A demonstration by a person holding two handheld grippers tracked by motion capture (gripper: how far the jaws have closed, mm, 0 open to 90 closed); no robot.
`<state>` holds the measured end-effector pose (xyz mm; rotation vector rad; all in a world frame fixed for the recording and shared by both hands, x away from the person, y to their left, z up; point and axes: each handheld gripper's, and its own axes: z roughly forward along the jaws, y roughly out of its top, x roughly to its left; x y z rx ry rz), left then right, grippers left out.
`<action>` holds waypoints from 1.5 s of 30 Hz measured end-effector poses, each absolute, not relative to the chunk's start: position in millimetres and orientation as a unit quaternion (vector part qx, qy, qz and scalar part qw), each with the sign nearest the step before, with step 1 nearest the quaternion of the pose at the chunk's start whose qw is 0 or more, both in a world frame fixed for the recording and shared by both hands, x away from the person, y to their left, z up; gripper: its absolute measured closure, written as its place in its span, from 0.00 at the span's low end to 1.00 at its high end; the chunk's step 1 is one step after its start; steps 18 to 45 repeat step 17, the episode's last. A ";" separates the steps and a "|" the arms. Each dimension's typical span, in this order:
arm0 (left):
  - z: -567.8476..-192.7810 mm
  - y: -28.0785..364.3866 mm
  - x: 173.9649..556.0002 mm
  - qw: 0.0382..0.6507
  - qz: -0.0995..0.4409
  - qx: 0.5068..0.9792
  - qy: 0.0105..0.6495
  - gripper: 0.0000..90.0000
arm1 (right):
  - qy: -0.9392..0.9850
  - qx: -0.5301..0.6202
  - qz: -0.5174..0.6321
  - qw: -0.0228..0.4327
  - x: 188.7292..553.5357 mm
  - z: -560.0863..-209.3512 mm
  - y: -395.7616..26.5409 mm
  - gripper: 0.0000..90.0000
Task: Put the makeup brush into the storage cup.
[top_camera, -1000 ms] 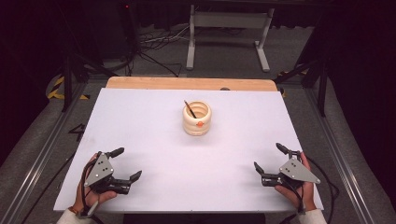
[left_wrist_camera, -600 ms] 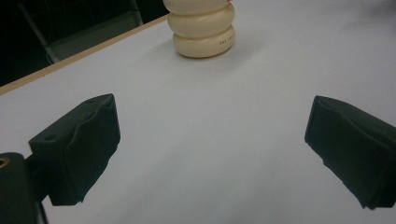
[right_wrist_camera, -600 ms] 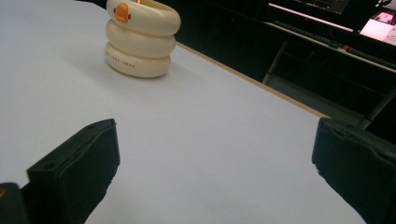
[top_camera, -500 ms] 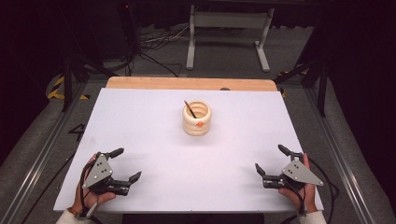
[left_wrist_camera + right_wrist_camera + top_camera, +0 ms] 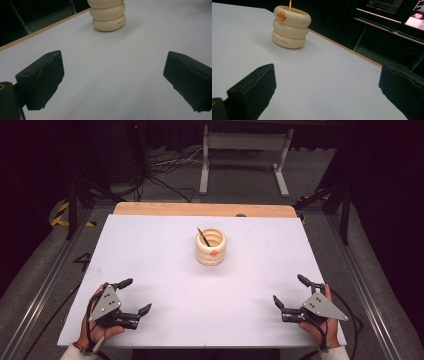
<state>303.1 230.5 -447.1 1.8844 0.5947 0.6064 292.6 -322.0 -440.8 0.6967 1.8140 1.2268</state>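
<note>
At mid-table, toward the far edge, the cream ringed holder stands upright with a pencil leaning inside, well apart from both tools. I keep my left gripper and right gripper released near the front corners, jaws spread, ready to approach. White sheet covers the table; dark room and cables beyond.

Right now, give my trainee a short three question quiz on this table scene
1. True or false: the left gripper is shut on the cream ringed holder.
2. What stands in the holder? A) a pencil B) a spoon C) scissors
3. The right gripper has its jaws ____.

Key: 1 false; 2 A; 3 open
</note>
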 end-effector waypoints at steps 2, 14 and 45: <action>-447.2 230.6 303.3 0.511 0.253 0.783 0.248 0.05 | 0.721 0.277 0.486 0.410 292.8 -440.8 -321.6 0.02; -447.4 230.0 304.6 0.513 0.253 0.781 0.251 0.05 | 0.722 0.279 0.486 0.405 293.1 -440.4 -321.0 0.02; -447.1 229.7 304.8 0.512 0.254 0.781 0.252 0.05 | 0.722 0.281 0.487 0.404 293.7 -440.6 -321.1 0.02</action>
